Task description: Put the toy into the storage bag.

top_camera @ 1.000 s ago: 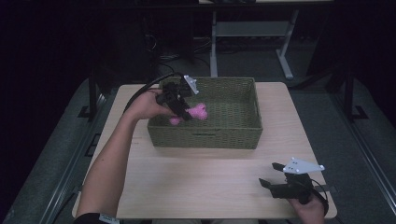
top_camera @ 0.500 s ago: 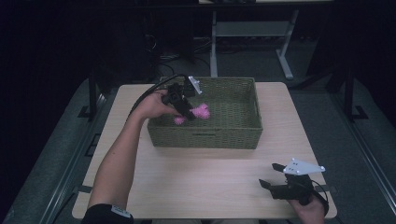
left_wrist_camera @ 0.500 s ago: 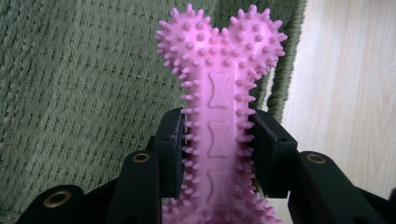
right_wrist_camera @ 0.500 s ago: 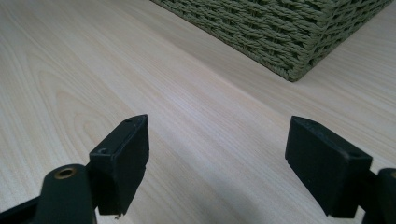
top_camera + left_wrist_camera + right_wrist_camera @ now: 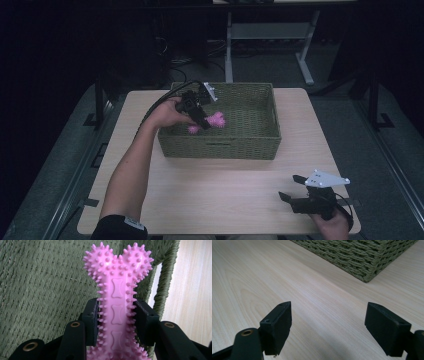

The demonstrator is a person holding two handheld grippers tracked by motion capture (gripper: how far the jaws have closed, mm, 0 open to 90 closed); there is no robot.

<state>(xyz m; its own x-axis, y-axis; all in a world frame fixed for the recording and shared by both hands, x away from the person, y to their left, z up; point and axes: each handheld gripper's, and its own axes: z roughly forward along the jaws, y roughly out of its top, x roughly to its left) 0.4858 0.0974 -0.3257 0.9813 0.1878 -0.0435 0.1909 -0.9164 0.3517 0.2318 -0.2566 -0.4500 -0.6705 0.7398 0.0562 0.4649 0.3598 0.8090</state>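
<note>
From the high view I see a dim room — only the table (image 5: 220,190) catches light from above, and the surroundings fall to near black. Detail there is soft. The left gripper view is bright and sharp on the pink toy (image 5: 117,297). The right gripper view is evenly lit, with faint shadows under its jaws.

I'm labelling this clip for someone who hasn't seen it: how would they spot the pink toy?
Find the green woven basket on the wooden table. Over its left part, the left gripper is closed on the toy, a bone-shaped piece covered in small spikes. It is the only pink thing there.
</note>
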